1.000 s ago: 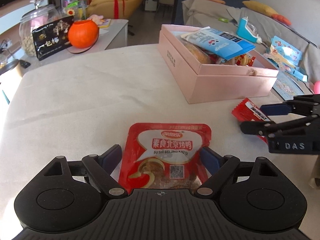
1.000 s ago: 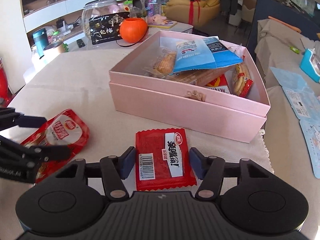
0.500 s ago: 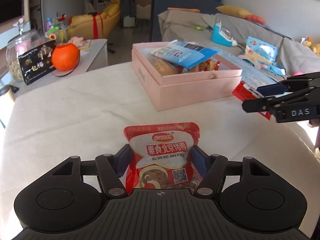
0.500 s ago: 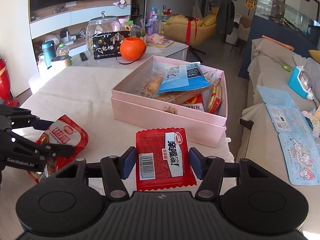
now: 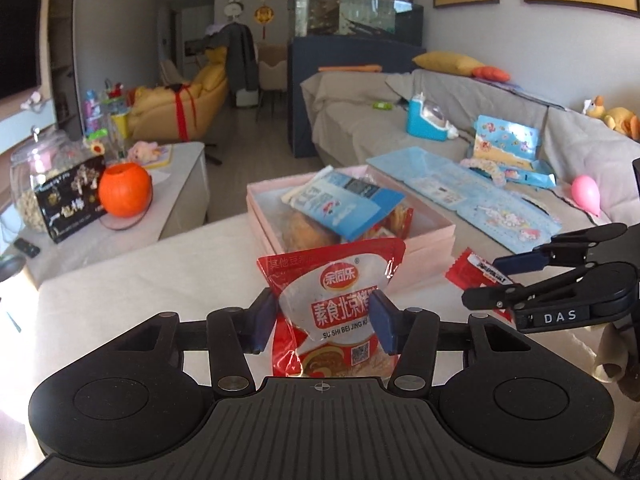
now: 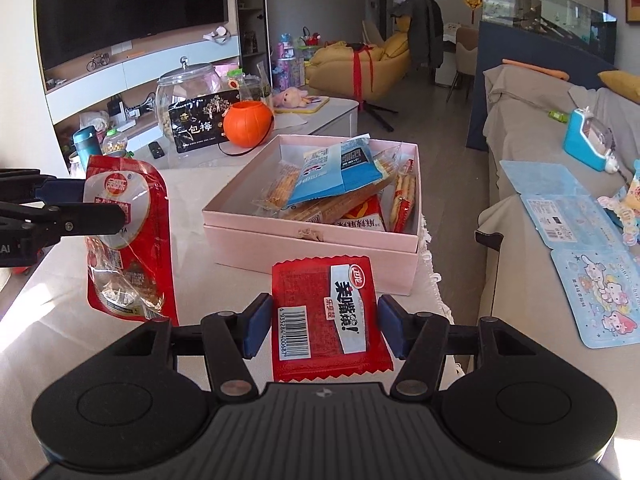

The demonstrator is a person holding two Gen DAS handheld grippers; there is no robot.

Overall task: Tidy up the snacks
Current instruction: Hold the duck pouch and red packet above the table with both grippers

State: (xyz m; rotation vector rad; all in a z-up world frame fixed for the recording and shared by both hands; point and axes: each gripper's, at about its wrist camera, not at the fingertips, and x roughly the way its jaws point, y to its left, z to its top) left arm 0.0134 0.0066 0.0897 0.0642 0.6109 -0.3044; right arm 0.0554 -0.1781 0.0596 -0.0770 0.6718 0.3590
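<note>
Closing left tool [image 5: 324,320] pinches red pouch [image 5: 332,308]; right tool [image 6: 320,326] grips red packet [image 6: 326,316] above, seemingly, cloth-covered table [image 6: 184,184].

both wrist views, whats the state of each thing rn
left gripper: jaws closing on the red pouch, pouch lifted off the table and buckling
right gripper: shut on the flat red packet, held level
pink box: open, part full of snacks
glass jar: lid on
</note>
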